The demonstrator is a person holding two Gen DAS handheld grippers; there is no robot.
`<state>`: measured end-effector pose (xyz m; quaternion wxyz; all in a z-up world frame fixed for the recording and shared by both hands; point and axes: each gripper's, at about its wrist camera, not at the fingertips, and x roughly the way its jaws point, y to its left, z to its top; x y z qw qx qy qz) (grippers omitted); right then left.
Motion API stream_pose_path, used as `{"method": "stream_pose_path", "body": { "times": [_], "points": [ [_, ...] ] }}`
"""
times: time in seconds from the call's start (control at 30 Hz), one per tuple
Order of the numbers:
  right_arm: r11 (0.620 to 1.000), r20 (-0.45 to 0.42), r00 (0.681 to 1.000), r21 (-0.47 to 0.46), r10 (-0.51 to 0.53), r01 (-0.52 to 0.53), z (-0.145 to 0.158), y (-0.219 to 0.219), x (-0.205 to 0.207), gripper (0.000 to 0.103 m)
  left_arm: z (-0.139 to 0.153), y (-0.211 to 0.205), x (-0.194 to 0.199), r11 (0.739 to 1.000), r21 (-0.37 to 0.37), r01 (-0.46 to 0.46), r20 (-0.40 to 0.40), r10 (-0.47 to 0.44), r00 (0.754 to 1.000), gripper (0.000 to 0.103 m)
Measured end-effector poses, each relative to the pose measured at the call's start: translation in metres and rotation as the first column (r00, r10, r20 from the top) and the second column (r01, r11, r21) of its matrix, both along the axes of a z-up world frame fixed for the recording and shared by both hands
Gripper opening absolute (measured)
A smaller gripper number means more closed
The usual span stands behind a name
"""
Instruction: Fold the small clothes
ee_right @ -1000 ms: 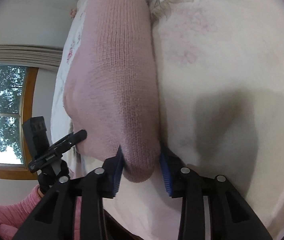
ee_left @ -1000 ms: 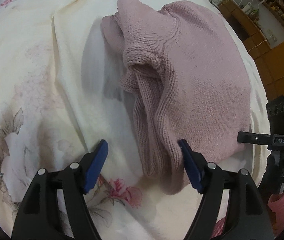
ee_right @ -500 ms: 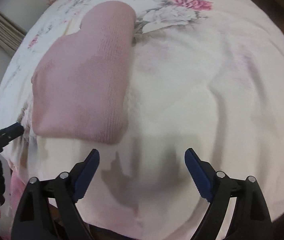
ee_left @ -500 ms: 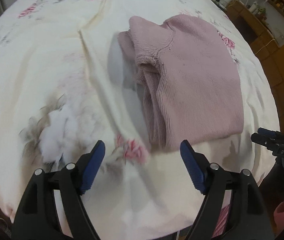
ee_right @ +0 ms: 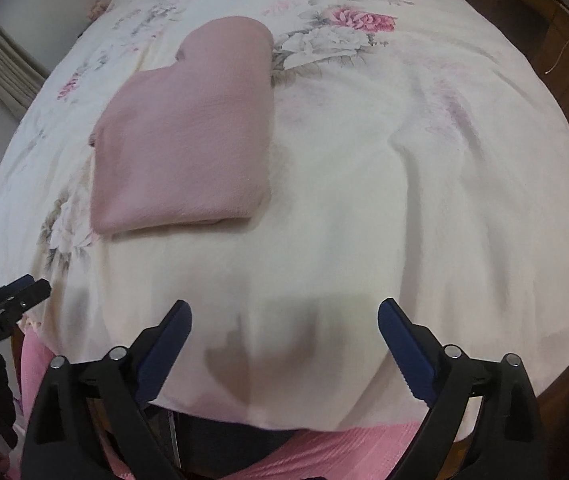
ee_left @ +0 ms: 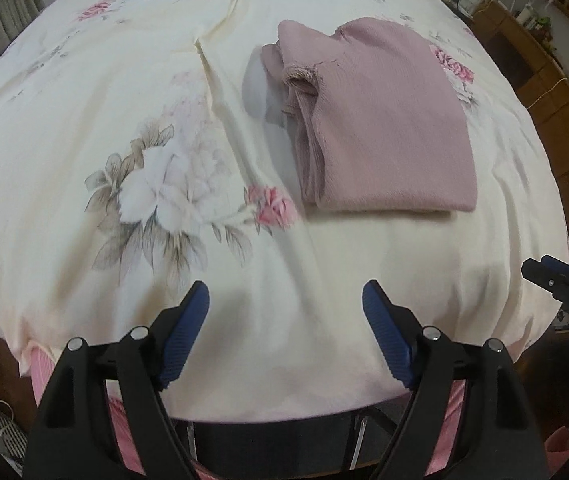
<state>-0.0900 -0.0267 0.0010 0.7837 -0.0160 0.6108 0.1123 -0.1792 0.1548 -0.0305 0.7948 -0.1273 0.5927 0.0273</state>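
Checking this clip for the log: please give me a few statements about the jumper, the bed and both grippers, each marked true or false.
1. The pink jumper lies folded on the floral bedspread. True.
2. The left gripper is shut on the jumper. False: it is open, short of the jumper.
3. The right gripper is open and holds nothing. True.
4. The jumper hangs over the bed's near edge. False: it lies well in from the edge.

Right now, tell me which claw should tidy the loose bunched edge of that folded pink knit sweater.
Left, probably. The folded pink knit sweater shows its bunched layers toward the left claw, which is open. The right claw, also open, faces only the smooth folded side.
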Motion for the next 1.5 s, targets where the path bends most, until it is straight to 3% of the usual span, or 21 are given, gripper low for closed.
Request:
{"method": "stream_pose_path", "body": {
  "times": [0.2, 0.3, 0.63, 1.07, 1.5],
  "points": [
    [0.999, 0.033, 0.999, -0.033, 0.013, -0.012, 0.014, 0.01, -0.015, 0.097, 0.023, -0.008, -0.011, 0.999, 0.04, 0.004, 0.041, -0.006, 0.999, 0.08],
    [0.999, 0.055, 0.998, -0.041, 0.021, -0.018, 0.025, 0.016, -0.02, 0.097, 0.041, -0.012, -0.014, 0.997, 0.083, 0.0, 0.071, -0.006, 0.997, 0.086],
    [0.996, 0.157, 0.987, -0.087, 0.046, -0.033, 0.076, 0.035, -0.034, 0.099, 0.085, -0.019, -0.026, 0.994, 0.106, -0.007, 0.14, -0.008, 0.99, 0.091],
    [0.995, 0.218, 0.975, -0.096, 0.036, -0.016, 0.111, 0.04, -0.047, 0.099, 0.11, -0.019, -0.041, 0.987, 0.151, -0.058, 0.201, 0.027, 0.979, 0.091],
    [0.99, 0.251, 0.966, -0.138, 0.067, -0.033, 0.122, 0.052, -0.05, 0.099, 0.117, -0.029, -0.042, 0.973, 0.221, -0.059, 0.231, 0.007, 0.973, 0.091]
  ]
}}
